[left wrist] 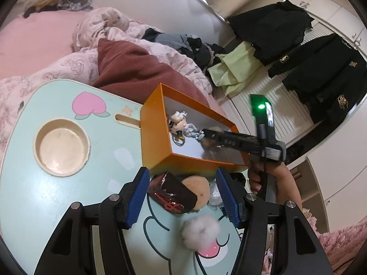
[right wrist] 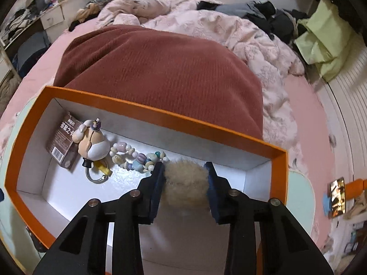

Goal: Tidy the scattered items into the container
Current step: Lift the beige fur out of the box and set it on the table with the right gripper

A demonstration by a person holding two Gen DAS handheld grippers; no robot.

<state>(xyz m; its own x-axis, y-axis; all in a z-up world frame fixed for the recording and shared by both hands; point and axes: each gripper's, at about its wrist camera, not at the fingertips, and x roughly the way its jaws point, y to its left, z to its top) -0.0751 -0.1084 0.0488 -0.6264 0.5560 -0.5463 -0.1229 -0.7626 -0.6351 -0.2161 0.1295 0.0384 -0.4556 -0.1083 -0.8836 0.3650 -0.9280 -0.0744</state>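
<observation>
Over the box: right gripper [right wrist: 185,181] hangs inside the orange box [right wrist: 160,112], both pads pressed into a cream fur pompom [right wrist: 185,183], just beside the bead string.
Right jaws: partly closed, squeezing the pompom at its sides; it looks carried, not yet resting on the floor of the box.
Doing it well: lower until the fur meets the white floor, then spread the pads fully and lift straight up (fur clings to ribbed pads, so a slow parting is wiser).
Landing spot: bare floor toward 5 o'clock of the beads, clear of the figure keychain [right wrist: 93,145] and the dark card pack [right wrist: 63,145] at 9 o'clock.
Left gripper [left wrist: 181,192]: jaws wide apart, holding nothing, straddling a dark red-printed pouch [left wrist: 172,193] and a tan plush [left wrist: 198,189] on the mint lap table [left wrist: 29,183].
Left over: a white pompom [left wrist: 200,231] lies on the table at 6 o'clock of that pair, outside the box.
Bead string [right wrist: 135,157]: lies along the far wall inside the box.
Hard to make out: the pompom's underside and any loop on it are hidden by fur and pads; a crinkled clear thing beside the tan plush is too blurred to name; the near wall of the box is cut off behind the right gripper body.
</observation>
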